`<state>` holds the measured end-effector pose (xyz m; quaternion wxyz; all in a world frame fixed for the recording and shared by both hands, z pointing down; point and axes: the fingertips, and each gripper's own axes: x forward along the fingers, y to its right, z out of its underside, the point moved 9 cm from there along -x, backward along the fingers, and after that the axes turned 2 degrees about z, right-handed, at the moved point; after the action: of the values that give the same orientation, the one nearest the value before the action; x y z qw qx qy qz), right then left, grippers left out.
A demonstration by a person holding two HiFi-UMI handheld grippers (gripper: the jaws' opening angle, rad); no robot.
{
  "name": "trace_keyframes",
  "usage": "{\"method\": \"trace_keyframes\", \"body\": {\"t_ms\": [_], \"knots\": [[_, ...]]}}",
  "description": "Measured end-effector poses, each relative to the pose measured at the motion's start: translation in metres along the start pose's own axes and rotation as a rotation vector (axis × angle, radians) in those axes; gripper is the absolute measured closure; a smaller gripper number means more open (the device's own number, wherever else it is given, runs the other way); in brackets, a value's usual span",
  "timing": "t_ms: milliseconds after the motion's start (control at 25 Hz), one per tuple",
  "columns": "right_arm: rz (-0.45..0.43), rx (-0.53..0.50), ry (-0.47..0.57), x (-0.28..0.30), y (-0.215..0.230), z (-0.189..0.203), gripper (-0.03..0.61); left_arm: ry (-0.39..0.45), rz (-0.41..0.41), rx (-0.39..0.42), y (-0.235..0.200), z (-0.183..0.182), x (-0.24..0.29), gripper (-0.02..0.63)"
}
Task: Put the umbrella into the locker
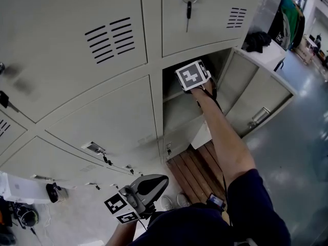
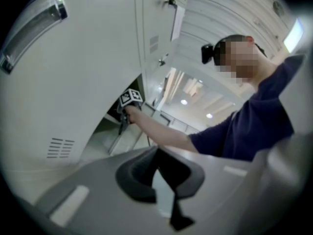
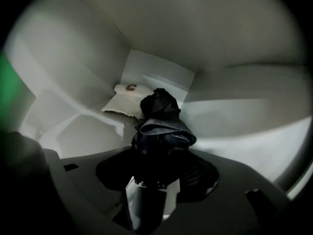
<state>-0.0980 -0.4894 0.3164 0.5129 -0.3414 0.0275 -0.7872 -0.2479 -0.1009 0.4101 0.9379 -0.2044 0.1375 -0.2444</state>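
Grey-beige metal lockers (image 1: 102,111) fill most of the head view, their vented doors closed apart from one compartment (image 1: 177,106) at centre right. That compartment's door (image 1: 261,94) is swung wide to the right over a glossy grey floor (image 1: 302,152). Below the opening, a patch of dark wooden slats (image 1: 197,168) lies at the foot of the lockers. The person's bare right arm (image 1: 225,137), coming out of a navy sleeve, reaches up and into the open compartment. It carries the right gripper (image 3: 152,190), of which only the marker cube shows at the compartment's mouth in the head view. The left gripper (image 1: 146,188) hangs low and close to the body, well apart from the lockers; its own view shows the jaws parted with nothing between them. Inside the compartment, the right gripper view shows the folded black umbrella (image 3: 162,124) lying on the compartment floor. Its bunched canopy points toward the back wall and its handle end sits between the right gripper's jaws. Those jaws stand loosened about the handle, with a pale sliver of light on either side of it, so the pads do not appear to clamp it. Just beyond the umbrella, in the back left corner, rests a cream folded item (image 3: 128,98) with a small red mark. A bunch of keys (image 1: 188,1) dangles from the lock of the closed door directly above the open compartment.
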Motion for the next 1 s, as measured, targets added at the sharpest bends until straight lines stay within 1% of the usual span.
{"method": "trace_keyframes", "body": {"t_ms": [120, 240, 280, 400, 520, 640, 800, 880, 1000], "knots": [[-0.022, -0.007, 0.011, -0.001, 0.0, 0.001, 0.341, -0.001, 0.0, 0.0, 0.002, 0.001, 0.007, 0.614], [-0.052, 0.012, 0.004, -0.004, -0.002, 0.007, 0.309, 0.001, -0.008, 0.001, 0.002, 0.003, 0.011, 0.614], [-0.058, 0.015, 0.015, -0.005, -0.002, 0.008, 0.301, 0.001, -0.011, 0.001, 0.002, 0.003, 0.013, 0.614], [-0.062, 0.01, 0.103, -0.014, -0.004, 0.006, 0.283, 0.0, -0.02, 0.001, 0.003, 0.004, 0.017, 0.614], [-0.038, 0.027, 0.152, -0.025, -0.004, 0.011, 0.278, 0.0, -0.028, -0.002, 0.004, 0.006, 0.021, 0.614], [-0.012, 0.01, 0.218, -0.041, -0.004, 0.011, 0.278, -0.003, -0.034, 0.0, 0.005, 0.007, 0.027, 0.614], [0.005, -0.012, 0.283, -0.063, -0.002, 0.016, 0.278, -0.012, -0.042, 0.0, 0.009, 0.01, 0.037, 0.614], [-0.008, -0.007, 0.315, -0.075, -0.001, 0.022, 0.278, -0.022, -0.043, 0.002, 0.011, 0.012, 0.043, 0.614], [-0.048, 0.028, 0.381, -0.095, 0.001, 0.036, 0.278, -0.032, -0.045, 0.007, 0.015, 0.014, 0.052, 0.614]]}}
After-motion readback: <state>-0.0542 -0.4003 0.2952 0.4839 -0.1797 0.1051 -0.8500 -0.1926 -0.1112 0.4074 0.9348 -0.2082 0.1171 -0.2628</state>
